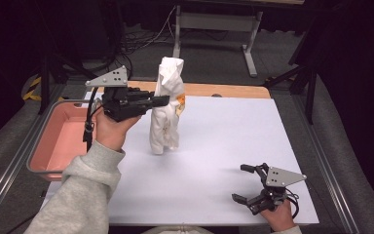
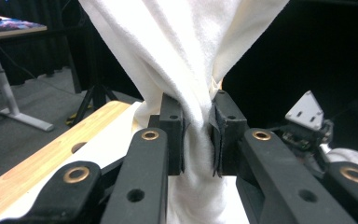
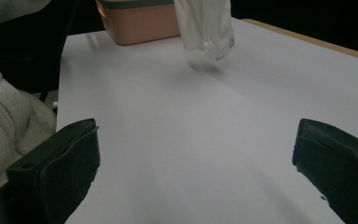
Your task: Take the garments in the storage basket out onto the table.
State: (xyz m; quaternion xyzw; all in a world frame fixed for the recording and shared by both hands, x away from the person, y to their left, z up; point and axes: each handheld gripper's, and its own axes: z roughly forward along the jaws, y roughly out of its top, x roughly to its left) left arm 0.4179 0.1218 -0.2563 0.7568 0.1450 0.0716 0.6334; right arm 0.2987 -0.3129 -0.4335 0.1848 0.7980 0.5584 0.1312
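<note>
Nearest the lens in the left gripper view, the left claw was clenched on a white cloth, its two black jaws pinching the fabric into a narrow waist with folds spreading wide above and hanging loose below. From the high view the same claw was held up above the worktop, gripping the cloth partway down its length, so that a bunched top stood above the jaws and the rest dangled toward the white surface; its lower end seemed just clear of the worktop, judging by the shadow beneath it in the right gripper view, though contact could not be ruled out. Lifting it this way probably let the fabric hang straight under its own weight, ready to be spread or moved. The right claw rested low near the front right of the worktop, well apart from the cloth, its jaws spread wide and grasping nothing, likely waiting to take a free edge. A pink bin sat at the worktop's left edge, beside the left hand and its grey sleeve, a plausible source or destination for the cloth.
</note>
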